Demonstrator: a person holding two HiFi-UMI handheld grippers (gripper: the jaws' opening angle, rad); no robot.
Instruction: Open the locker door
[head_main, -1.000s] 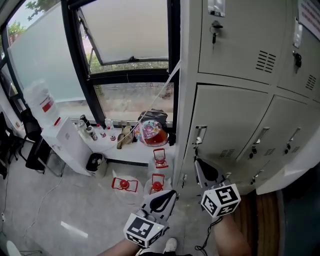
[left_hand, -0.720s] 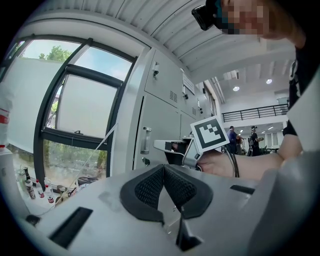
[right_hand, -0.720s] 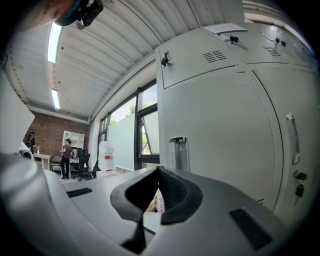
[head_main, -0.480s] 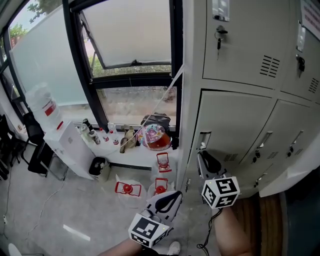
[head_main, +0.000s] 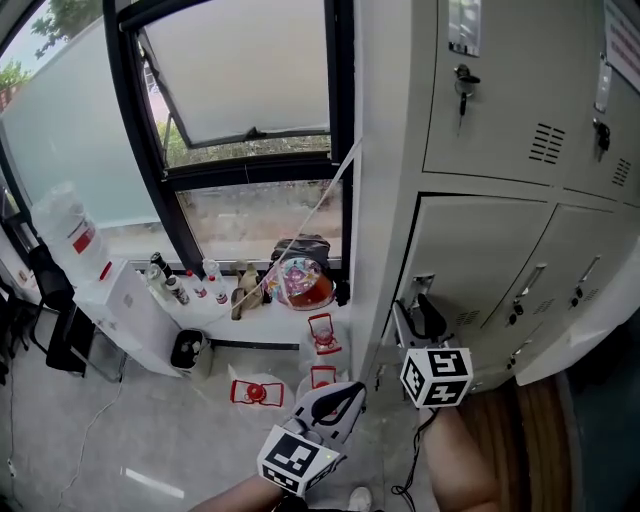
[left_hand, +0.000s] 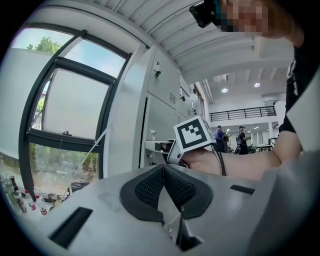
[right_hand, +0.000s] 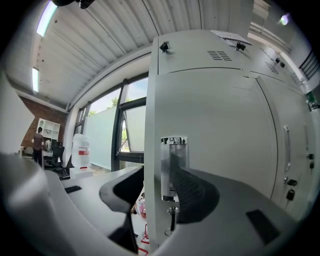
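Right gripper (right_hand: 159, 180) jaws are opening and straddle the chrome vertical handle (right_hand: 166, 165) of the pale grey steel locker door (head_main: 480, 250) in the window-side column. No pinch yet, so a pull now likely slips off. Left gripper (left_hand: 162, 187) is pressed together, empty.

Right gripper (head_main: 418, 308) opening astride handle (right_hand: 166, 160); left gripper (head_main: 345, 393) closed.

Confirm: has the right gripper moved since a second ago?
Yes: the right gripper moved up to the locker door handle; its tongs are opening, the handle between them.
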